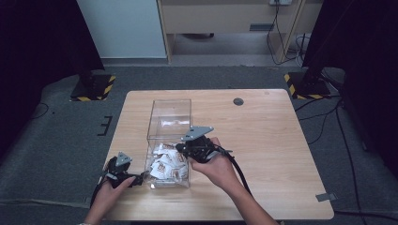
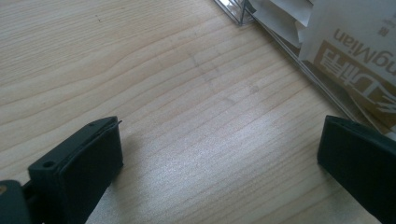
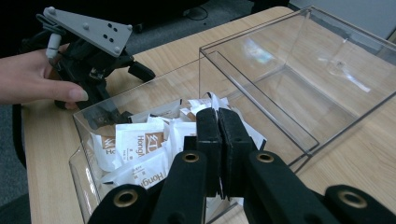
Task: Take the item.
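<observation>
— What sits by the left hand-held gripper (image 1: 136,179)?
— It rests on the bench (image 1: 263,140), jaws wide, nothing between them. Just to its right is the clear box (image 1: 169,119), its near compartment heaped with white sachets (image 1: 165,165).
— And the right hand-held gripper (image 3: 218,122)?
— Above those sachets, jaws pressed together, holding nothing. The far compartment beyond it lies bare.

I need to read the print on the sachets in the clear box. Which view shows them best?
The left gripper view: a sachet sits close behind the clear box wall, its brown lettering large. The right gripper view shows the pile of sachets from above, print smaller, partly behind the right gripper. The high view shows small white packets.
</observation>
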Motion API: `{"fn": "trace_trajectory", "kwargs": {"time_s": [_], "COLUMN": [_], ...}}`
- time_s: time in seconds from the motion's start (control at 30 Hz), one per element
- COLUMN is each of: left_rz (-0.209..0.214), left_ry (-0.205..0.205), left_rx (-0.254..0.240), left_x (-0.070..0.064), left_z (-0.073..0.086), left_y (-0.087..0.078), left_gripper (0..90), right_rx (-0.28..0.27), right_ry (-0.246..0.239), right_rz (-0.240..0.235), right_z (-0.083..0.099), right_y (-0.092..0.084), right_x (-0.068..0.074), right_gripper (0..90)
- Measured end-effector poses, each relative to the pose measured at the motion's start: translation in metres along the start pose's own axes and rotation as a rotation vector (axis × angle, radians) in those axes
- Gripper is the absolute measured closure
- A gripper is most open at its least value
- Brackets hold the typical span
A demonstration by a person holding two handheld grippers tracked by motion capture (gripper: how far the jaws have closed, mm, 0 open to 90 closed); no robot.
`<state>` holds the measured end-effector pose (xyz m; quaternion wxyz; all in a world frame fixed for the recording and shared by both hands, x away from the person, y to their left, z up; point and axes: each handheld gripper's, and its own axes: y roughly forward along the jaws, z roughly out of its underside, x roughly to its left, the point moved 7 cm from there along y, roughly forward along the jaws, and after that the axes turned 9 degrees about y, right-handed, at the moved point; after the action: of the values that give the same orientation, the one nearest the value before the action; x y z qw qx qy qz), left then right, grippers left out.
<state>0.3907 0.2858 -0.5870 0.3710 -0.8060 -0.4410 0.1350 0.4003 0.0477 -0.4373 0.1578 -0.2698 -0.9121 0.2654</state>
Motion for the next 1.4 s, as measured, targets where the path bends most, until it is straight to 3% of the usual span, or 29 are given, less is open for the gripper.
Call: {"fn": "trace_trajectory", "kwargs": {"time_s": [0.8,1.4], "left_rz": [0.000,0.000], "left_ry": [0.000,0.000], "left_rx": [0.000,0.000], "left_x": [0.000,0.000], "left_z": [0.000,0.000], "left_y": [0.000,0.000], "left_gripper": [0.0,0.0], "right_rx": [-0.038,-0.047], "right_ry": [0.007,0.023], "right_rz": [0.029,0.076], "right_z": [-0.006,-0.002], "right_y": [-0.027,-0.047], "right_x": [-0.014,-0.037], "right_gripper": [88.2,88.2]}}
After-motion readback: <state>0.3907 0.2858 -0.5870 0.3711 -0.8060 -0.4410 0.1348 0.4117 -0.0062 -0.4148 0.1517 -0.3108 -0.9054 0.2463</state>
